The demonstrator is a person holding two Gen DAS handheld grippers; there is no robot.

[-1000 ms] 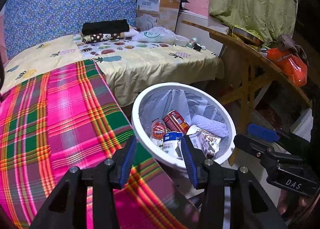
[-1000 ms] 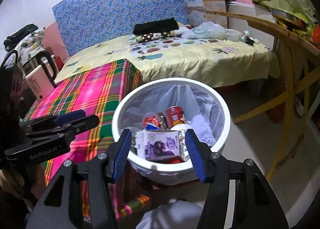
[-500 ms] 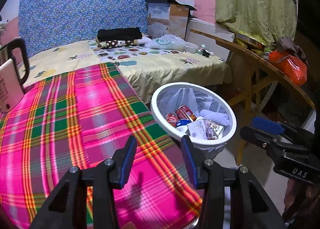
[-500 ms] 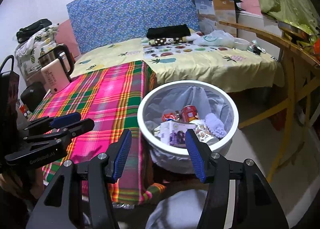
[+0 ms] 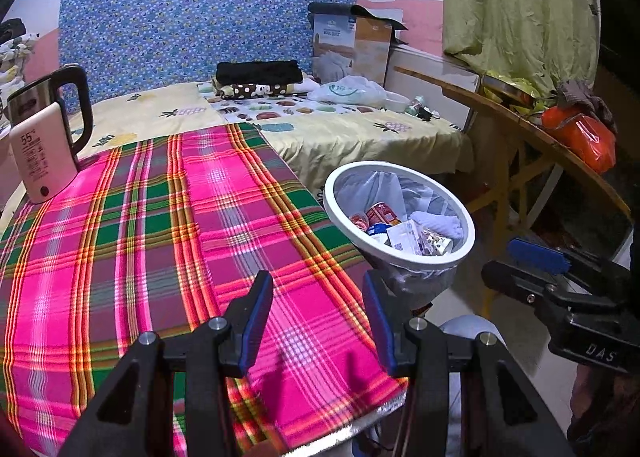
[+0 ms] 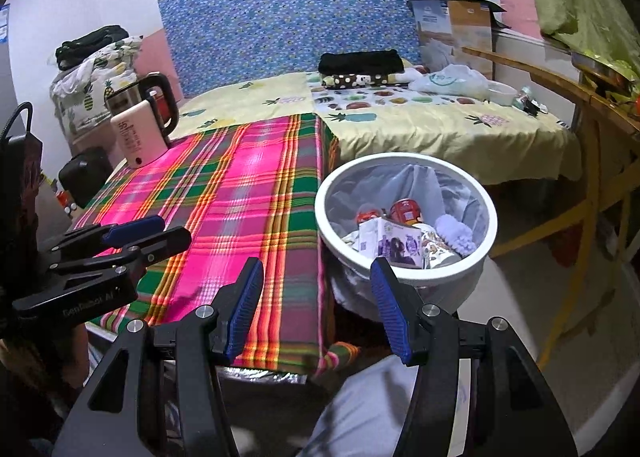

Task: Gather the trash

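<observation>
A white trash bin [image 5: 456, 255] [image 6: 486, 235] with a clear liner stands on the floor beside the table's right edge. It holds red cans [image 6: 406, 211], a printed carton [image 6: 394, 245], wrappers and a pale purple cloth [image 6: 454, 235]. My left gripper [image 5: 318, 317] is open and empty above the plaid tablecloth [image 5: 160, 237] near its front edge. My right gripper [image 6: 320, 305] is open and empty, low in front of the bin and the table corner. Each gripper shows in the other's view, the right one [image 5: 536, 265] and the left one [image 6: 136, 237].
An electric kettle [image 5: 44, 137] [image 6: 140, 123] stands at the table's far left. A bed [image 5: 340, 121] with folded clothes and a plastic bag lies behind. A wooden folding table [image 5: 520, 137] with an orange bag stands right. My knee [image 6: 372, 409] is below.
Both grippers have pulled back and away from the bin, towards the table's front. The bin now looks smaller and the tablecloth and kettle have come into view. Both stay open.
</observation>
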